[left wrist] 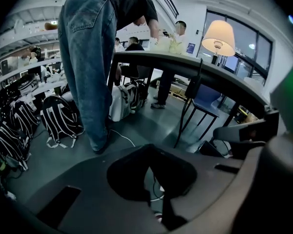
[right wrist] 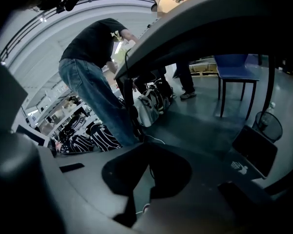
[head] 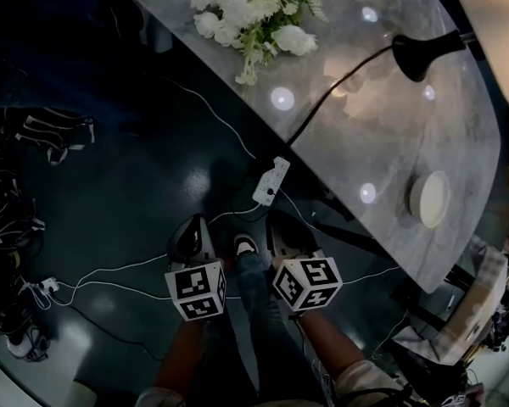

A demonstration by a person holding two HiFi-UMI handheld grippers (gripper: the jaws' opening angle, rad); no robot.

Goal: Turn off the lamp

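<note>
The left claw (left wrist: 149, 152) is closed: in the left gripper view its two dark jaws meet at the tips and nothing sits between them. Through the small gap lower down only the dark floor (left wrist: 151, 126) and a bit of white cable show. The right claw (right wrist: 149, 150) is closed in the same way, tips together and empty, with floor and a thin cable seen through its gap. In the head view both claws hang side by side low over the floor, angled downward. They flank the person's shoe (head: 246, 246), and each marker cube faces up. Neither touches anything.

The lamp (head: 420, 52) stands on the grey marbled surface (head: 458, 142), well apart from both claws. Its black base is near the far right edge, and its pale shade runs off the top right corner of the head view. Both gripper views show the shade glowing above the edge of the surface, so the lamp is lit. A black cord (head: 339, 87) runs from the base across the surface and over its near edge. It ends close to a white power strip (head: 271, 181), which lies on the floor ahead of the claws and between them.

A bunch of white flowers (head: 250, 11) lies on the surface, and a small white dish (head: 430, 197) sits near its right end. Striped bags (head: 8, 210) lie on the floor to the left. In the left gripper view a person in jeans (left wrist: 88, 57) bends over the surface, and a blue chair (left wrist: 207, 106) stands under it.
</note>
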